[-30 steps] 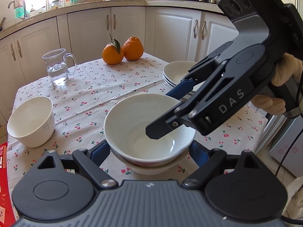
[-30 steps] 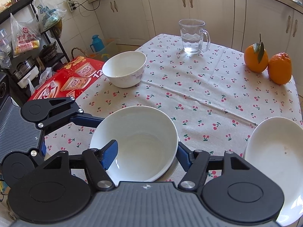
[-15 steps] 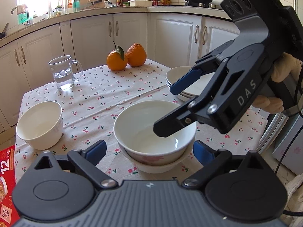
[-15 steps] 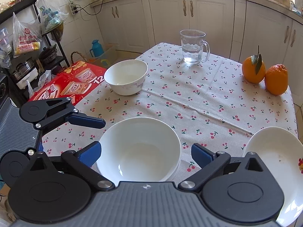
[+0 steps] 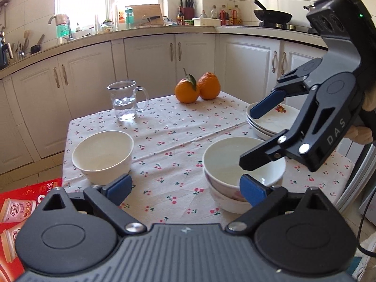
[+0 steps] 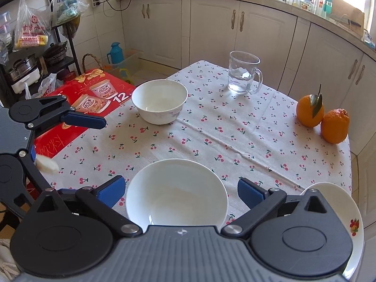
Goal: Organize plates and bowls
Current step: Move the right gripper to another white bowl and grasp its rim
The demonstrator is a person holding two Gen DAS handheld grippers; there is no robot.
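Cherry-print bench (image 5: 164, 127) holds two nested bowls (image 5: 235, 176) and stacked plates (image 5: 270, 124); one single bowl (image 5: 103, 155) at left remains; left tongs (image 5: 185, 188) and right tongs (image 6: 179, 191) are released, empty.

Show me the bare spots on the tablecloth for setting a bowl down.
Widest bare patch: mid-cloth, bordered by the lone bowl, glass mug, oranges and stacked bowls. A narrower strip runs between mug and oranges. Crowded: near edge, around the stacked bowls and plates.
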